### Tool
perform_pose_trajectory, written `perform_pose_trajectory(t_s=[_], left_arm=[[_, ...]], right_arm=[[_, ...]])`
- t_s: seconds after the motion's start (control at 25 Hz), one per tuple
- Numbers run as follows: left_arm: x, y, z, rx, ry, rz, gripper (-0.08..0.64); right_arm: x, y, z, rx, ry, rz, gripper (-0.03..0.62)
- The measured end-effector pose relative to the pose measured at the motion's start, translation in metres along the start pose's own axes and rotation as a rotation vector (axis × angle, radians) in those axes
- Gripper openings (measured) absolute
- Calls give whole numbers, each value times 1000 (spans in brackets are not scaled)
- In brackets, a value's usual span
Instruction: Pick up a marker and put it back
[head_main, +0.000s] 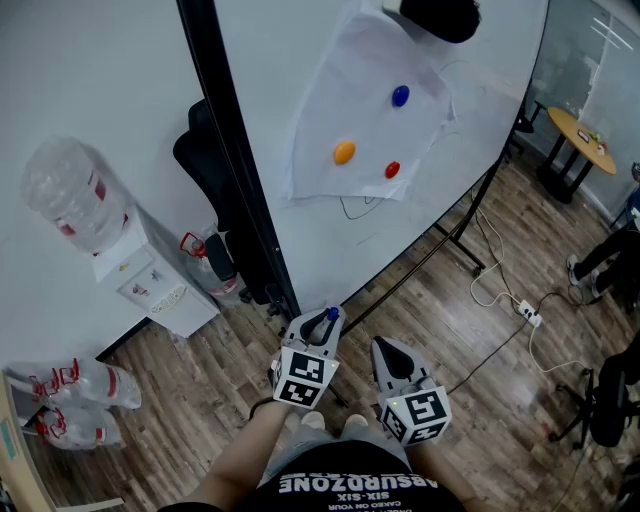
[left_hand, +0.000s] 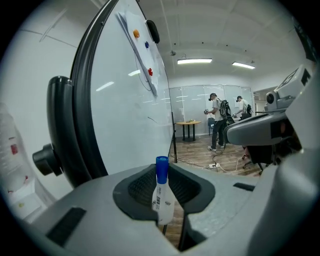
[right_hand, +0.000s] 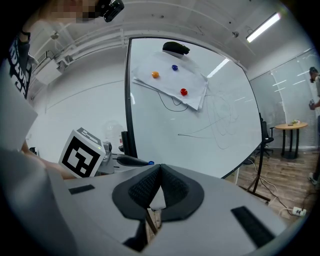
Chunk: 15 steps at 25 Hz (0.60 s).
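Marker (left_hand: 161, 192) clamped upright between the jaws of the left gripper (head_main: 322, 322), blue cap poking up past the jaw tips, white barrel down in the gap. Right gripper (right_hand: 159, 172) just beside it, jaws pressed together on nothing. Whiteboard (head_main: 430, 210) ahead of both sets of jaws, well apart, paper sheet (head_main: 370, 110) pinned high on it by three magnets
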<state>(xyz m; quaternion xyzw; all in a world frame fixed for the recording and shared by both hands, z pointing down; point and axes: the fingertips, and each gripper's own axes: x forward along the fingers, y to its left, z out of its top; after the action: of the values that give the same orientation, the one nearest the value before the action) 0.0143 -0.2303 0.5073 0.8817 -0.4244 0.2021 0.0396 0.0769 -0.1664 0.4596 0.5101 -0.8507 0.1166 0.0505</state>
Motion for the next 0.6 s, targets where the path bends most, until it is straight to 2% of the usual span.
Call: perform_pose_trajectory(t_s=[0.6], left_arm=[[10,-15,-21,61,79,-24,80]], right_arm=[[-2,2,-1,1,0,0,-2]])
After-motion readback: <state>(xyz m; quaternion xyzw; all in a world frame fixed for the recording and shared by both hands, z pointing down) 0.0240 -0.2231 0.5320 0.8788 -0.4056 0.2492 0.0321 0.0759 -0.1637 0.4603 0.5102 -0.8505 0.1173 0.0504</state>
